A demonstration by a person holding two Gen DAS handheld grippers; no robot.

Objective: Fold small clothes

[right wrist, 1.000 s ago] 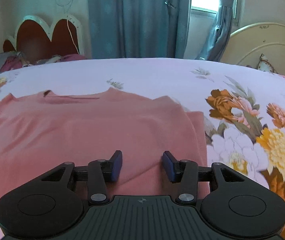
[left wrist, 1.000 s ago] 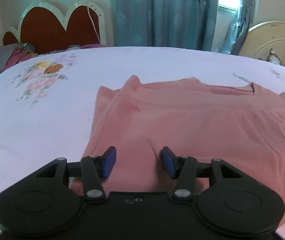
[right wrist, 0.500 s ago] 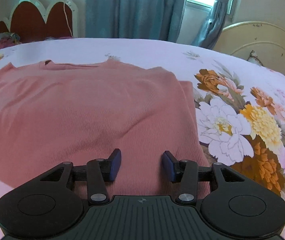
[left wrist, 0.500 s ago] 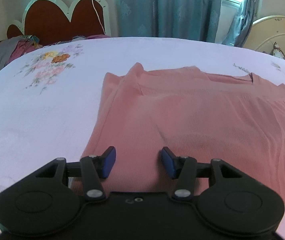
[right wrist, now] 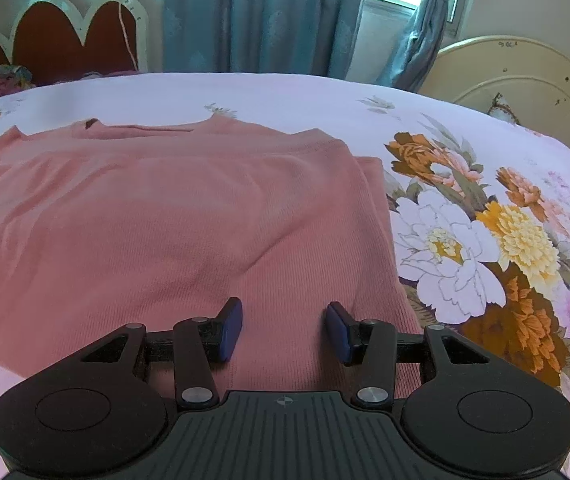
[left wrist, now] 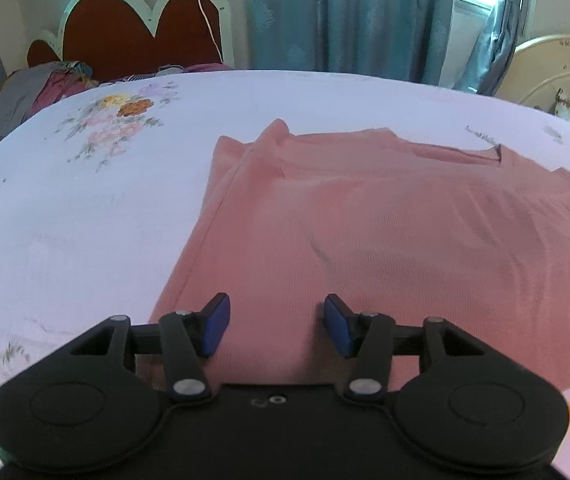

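Left claw is hovering w/ jaws partway apart, gripping nothing; blue pads are sitting clear of the cloth surface as far as can be seen. Right claw is opening a bit, jaws about half apart, nothing pinched betw. them.

Pink top is lying flat on the bed, spreading out ahead of both claws. Its left side edge is running diagonally up and away from just beyond the left claw's left pad; open sheet is stretching wide to the left of that edge. In the right wrist view the top is ending at a straight side edge just right of the right claw's right pad, w/ a folded strip showing along it further ahead; plenty of bare bedding beyond to the right. Neckline is sitting at the far end, well ahead of both claws.

Fabric is looking fine-ribbed, soft knit, w/ shallow creases across the middle. Bedsheet is pale lilac-white, smooth, printed w/ big flowers in orange, yellow, white to the right. Far ahead: scalloped red headboard w/ white trim, teal curtains, a cream rounded bed end.
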